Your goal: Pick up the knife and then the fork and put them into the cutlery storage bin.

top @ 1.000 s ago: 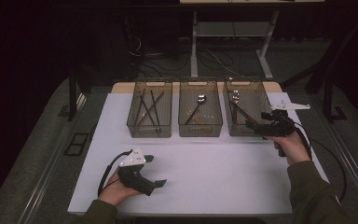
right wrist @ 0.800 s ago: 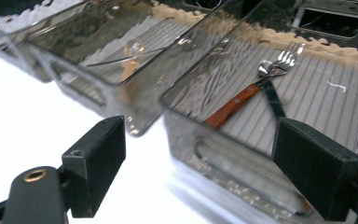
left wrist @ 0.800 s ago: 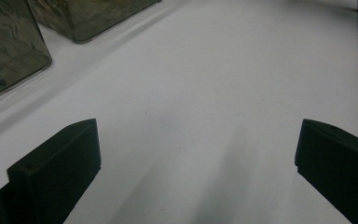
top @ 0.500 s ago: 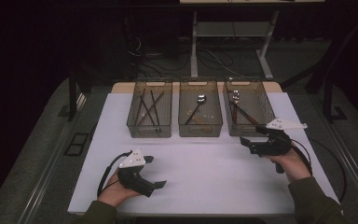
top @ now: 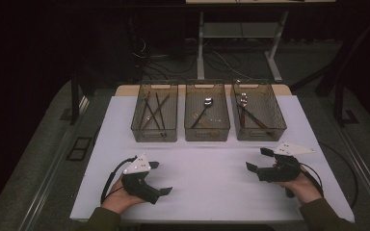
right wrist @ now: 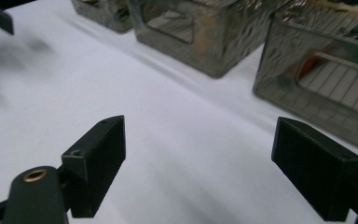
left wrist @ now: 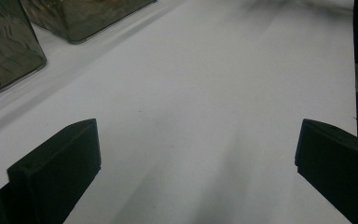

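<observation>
Dark floor and cable clutter lie behind a white desk (top: 212, 178), where three clear bins stand in a row along the far edge. The left bin (top: 155, 114) holds dark sticks, the middle bin (top: 207, 114) a spoon, and the right bin (top: 258, 113) a spoon and a dark-handled utensil — nearest the right gripper. Both tools hover low near the near edge, well apart from each other and from the bins. The left gripper (top: 160, 179) sits toward the near left corner with its jaws spread wide and nothing between them; the right gripper (top: 259, 160), toward the near right corner, is likewise gaping and empty.

A likely risk, as I judge it: reaching into a bin with jaws this wide could knock the thin wall and shove the bin off the far edge, or snag two utensils at once, since they cross each other.

From above, the bins' contents are plain. The right gripper's own view instead shows the bins' walls side-on beyond its jaws — contents blurred. The left gripper's view shows bare desk between its jaws.
</observation>
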